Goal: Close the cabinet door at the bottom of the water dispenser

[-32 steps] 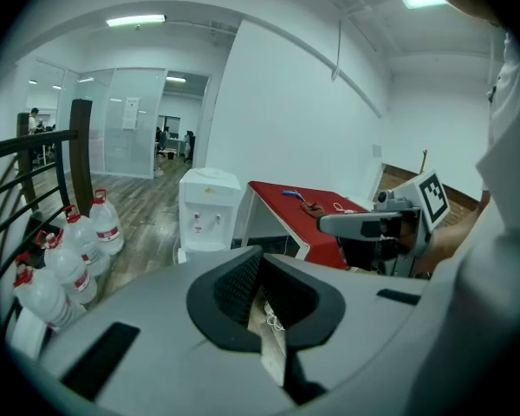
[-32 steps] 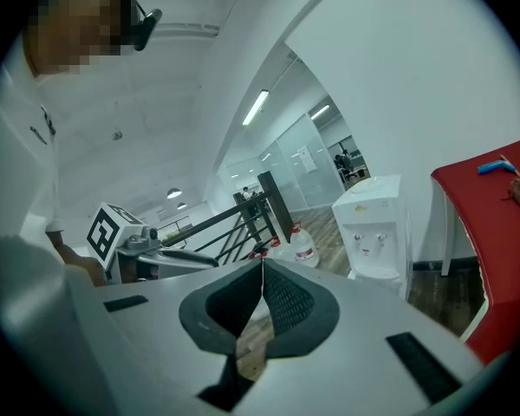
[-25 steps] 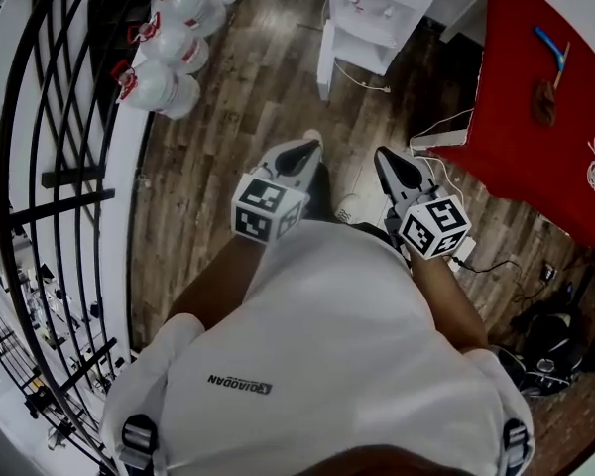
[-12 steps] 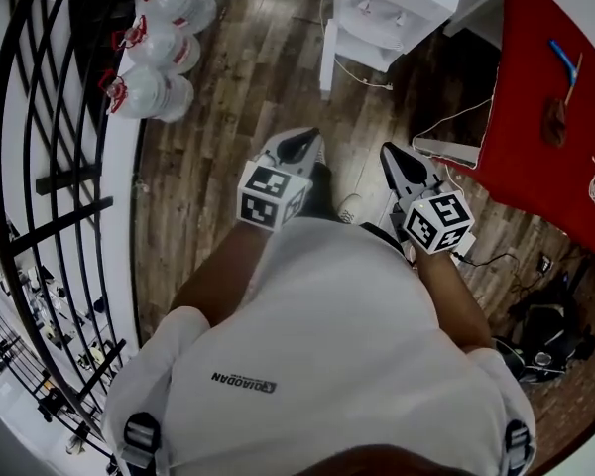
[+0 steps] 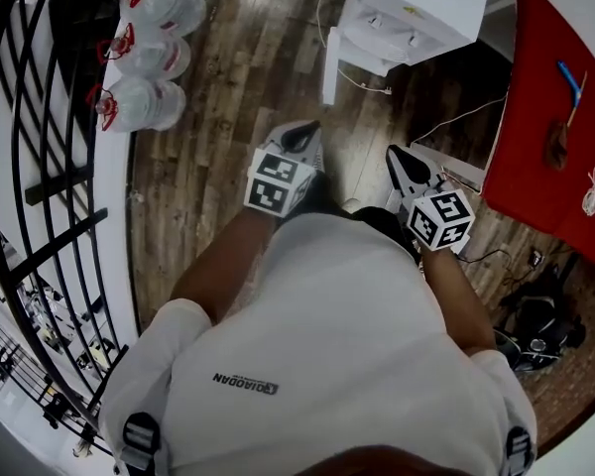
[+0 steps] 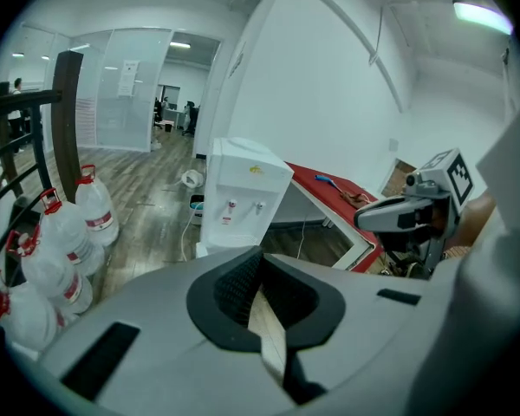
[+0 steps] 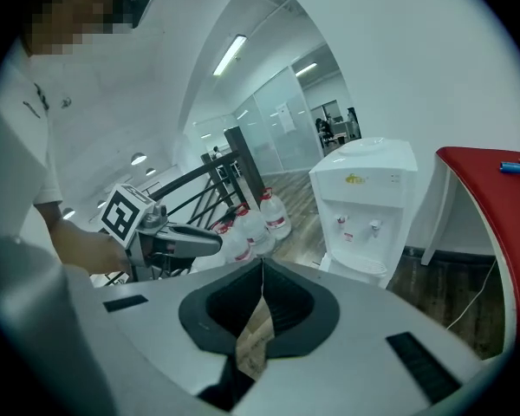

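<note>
Since a second ago, head view: the water dispenser (image 5: 416,13) sits further right in frame. Its cabinet door (image 5: 329,65) stands open, swung out from the dispenser's base toward the person, long axis upright; closing is not begun.
Left gripper view: left gripper (image 6: 262,250) pressed together, empty, well short of the dispenser.
Right gripper view: right gripper (image 7: 262,263) likewise.

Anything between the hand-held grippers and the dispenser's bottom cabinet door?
Nothing visible. Only bare wood floor lies between the left hand-held gripper, the right hand-held gripper and the cabinet door; water bottles stand off left.
</note>
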